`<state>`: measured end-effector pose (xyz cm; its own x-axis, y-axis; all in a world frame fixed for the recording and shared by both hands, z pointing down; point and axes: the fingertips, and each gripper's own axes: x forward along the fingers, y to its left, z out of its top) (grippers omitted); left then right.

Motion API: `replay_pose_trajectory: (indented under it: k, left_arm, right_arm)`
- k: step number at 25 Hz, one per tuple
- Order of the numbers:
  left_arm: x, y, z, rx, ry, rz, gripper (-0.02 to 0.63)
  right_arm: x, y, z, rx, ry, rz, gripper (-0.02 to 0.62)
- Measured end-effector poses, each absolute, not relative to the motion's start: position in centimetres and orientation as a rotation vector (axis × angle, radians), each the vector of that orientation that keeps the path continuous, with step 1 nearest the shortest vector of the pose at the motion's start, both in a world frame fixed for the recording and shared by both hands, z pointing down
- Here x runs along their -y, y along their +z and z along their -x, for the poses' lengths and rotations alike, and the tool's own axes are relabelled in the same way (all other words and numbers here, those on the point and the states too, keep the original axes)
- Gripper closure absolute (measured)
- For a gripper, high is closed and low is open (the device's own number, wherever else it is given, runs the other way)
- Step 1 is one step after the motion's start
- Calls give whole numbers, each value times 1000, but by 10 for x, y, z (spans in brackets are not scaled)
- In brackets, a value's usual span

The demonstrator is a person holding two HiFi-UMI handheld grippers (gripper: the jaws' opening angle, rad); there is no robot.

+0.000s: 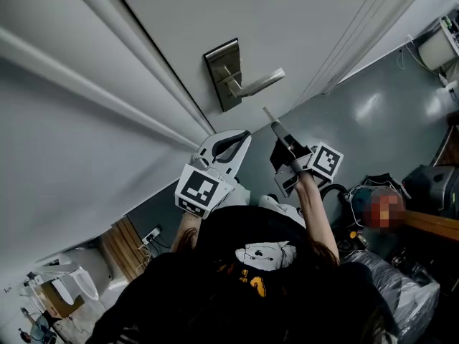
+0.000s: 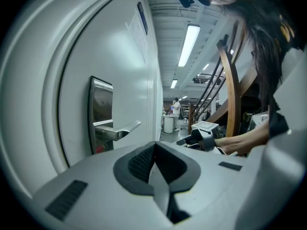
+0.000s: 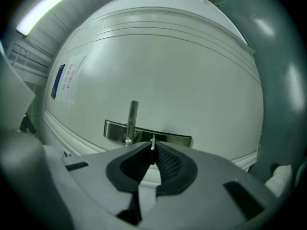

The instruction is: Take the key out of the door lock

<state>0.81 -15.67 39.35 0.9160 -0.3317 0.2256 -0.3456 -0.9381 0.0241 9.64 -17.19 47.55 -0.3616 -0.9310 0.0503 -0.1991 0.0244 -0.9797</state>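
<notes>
the left gripper [image 2: 154,147] is held low and back from the door [image 1: 308,20], its jaws pressed together with nothing between them; it is judged to be parked out of the way, since the task seems to call for one gripper only. to its right the lock plate [image 1: 219,67] is seen on the door, with the lever handle [image 1: 259,83] standing out from it, touched by neither gripper. the lock is the only thing here meant to hold something, and nothing is seen projecting from the plate. the keyhole itself cannot be made out in any view, and a small red patch glimpsed below the handle in the left gripper view cannot be identified. further right, the key [image 3: 153,142] is pinched at the very tips of the right gripper [image 3: 153,150], whose jaws are drawn narrow onto the thin metal, so that only a bright sliver is shown edge-on in the right gripper view. in the head view the key is seen apart from the plate and pointed towards the door, so it is judged to be out of the lock. the tip grip is judged to suit a straight pull along the key's own line, with the gripper body kept clear of the handle.
</notes>
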Motion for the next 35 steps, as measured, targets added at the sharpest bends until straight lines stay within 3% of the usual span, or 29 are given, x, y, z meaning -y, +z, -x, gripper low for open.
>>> replay_pose_trajectory:
  k: [35]
  left_arm:
    - [28,416,-92,816,495,-2883,601]
  right_arm:
    - [51,481,-214,-1820,-1429,1138,575]
